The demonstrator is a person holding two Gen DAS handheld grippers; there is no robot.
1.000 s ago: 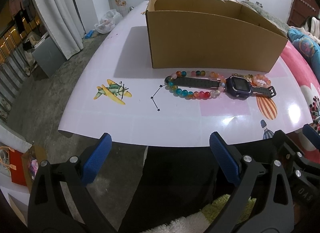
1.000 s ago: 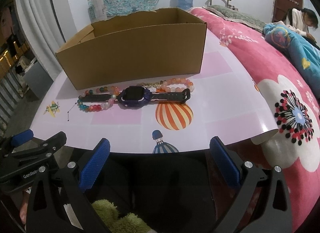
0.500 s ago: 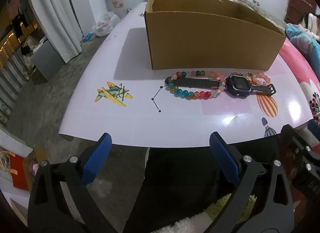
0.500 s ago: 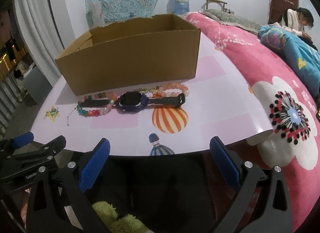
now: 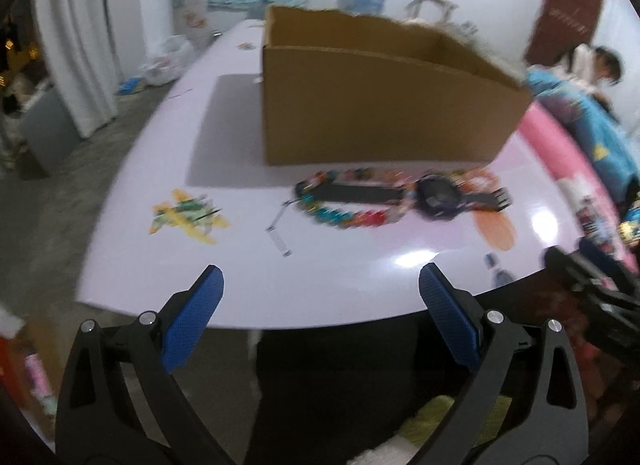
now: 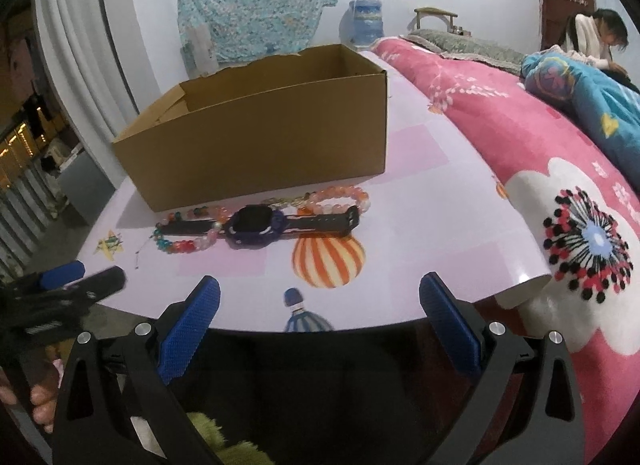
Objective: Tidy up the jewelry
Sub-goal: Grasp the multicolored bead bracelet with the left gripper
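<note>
A dark purple smartwatch [image 6: 258, 227] lies flat on the pale pink table [image 6: 432, 225], just in front of an open cardboard box [image 6: 260, 141]. A multicoloured bead bracelet [image 6: 188, 243] lies around its left strap and a peach bead bracelet [image 6: 340, 199] at its right strap. The left wrist view is blurred and shows the watch [image 5: 438, 197], the multicoloured bracelet [image 5: 344, 219] and the box [image 5: 380, 105]. My left gripper [image 5: 320, 305] and right gripper [image 6: 319, 305] are both open and empty, at the table's near edge, well short of the jewelry.
A pink flowered bedspread [image 6: 560, 201] lies to the right of the table, with a person [image 6: 596, 37] sitting at its far end. White curtains [image 6: 80, 65] hang at the left. The table's curled near-right corner [image 6: 520, 285] overhangs the bed.
Both grippers have moved forward toward the table, so the jewelry and box look closer. The left wrist view is now motion-blurred. Both grippers stay open.
</note>
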